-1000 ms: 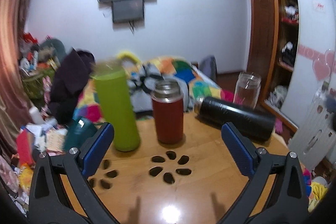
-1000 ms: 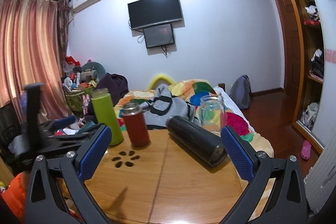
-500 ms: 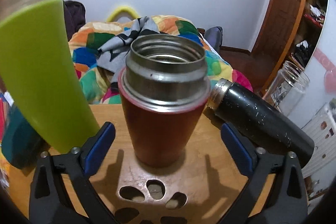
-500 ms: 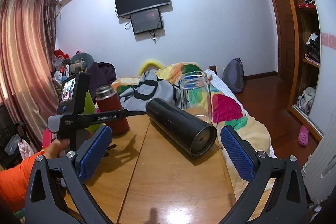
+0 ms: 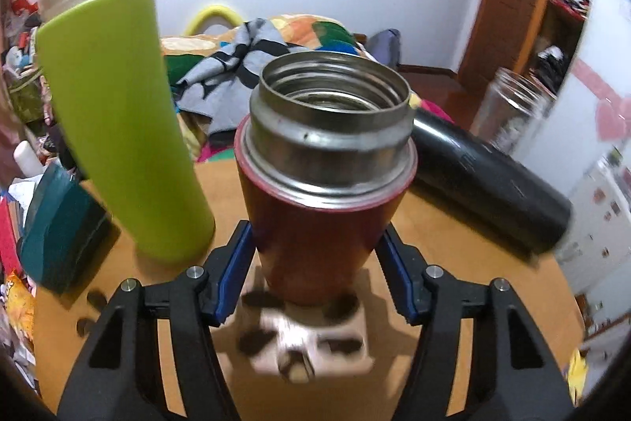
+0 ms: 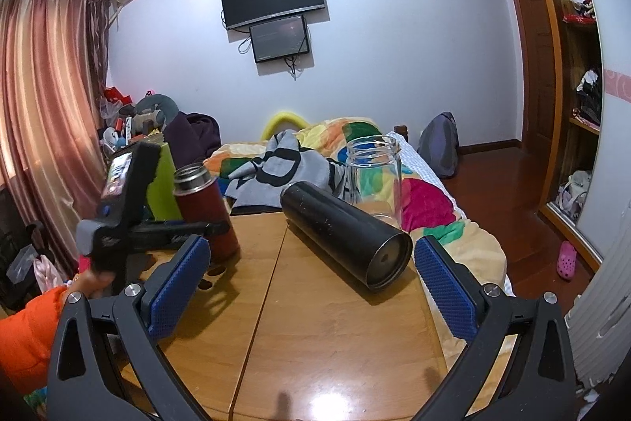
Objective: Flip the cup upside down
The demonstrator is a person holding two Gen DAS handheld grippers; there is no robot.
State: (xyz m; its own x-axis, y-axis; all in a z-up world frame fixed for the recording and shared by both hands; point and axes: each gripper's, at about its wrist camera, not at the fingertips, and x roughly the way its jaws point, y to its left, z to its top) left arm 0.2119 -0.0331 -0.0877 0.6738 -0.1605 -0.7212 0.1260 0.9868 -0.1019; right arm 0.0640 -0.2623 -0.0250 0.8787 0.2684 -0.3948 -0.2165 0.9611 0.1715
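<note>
1. Largest change – the left gripper (image 5: 315,275) has closed in on the red cup (image 5: 323,184). Half a second ago its blue pads stood wide apart with the cup between them but untouched; now both pads press the lower body of the cup, one on each side. Clenched, grasping the cup.
2. The cup stands upright, steel mouth up, near the left-centre of the wooden table (image 6: 335,334), over the dark cut-out pattern in the tabletop. The base looks blurred, so whether it has left the wood – cannot tell.
3. Meaning for the task: the grasp appears made, the flip not yet done. Judged next step is lift, rotate through a half turn, set down on the rim. The grip sits low on a tapered body, so slipping during rotation is a risk.
4. The right gripper (image 6: 311,287) is released, fingers wide, holding nothing, hovering over the near right part of the table much as a second ago; the black flask lies just beyond it.
5. Count of vessels on the table, four in all:
   - green tumbler (image 5: 118,121) – 1, upright, left of the cup.
   - black flask (image 6: 347,235) – 1, lying on its side, right of the cup.
   - red cup – 1.
   - glass jar (image 6: 374,180) – 1, upright, far right edge.
6. Grippers: 2.
</note>
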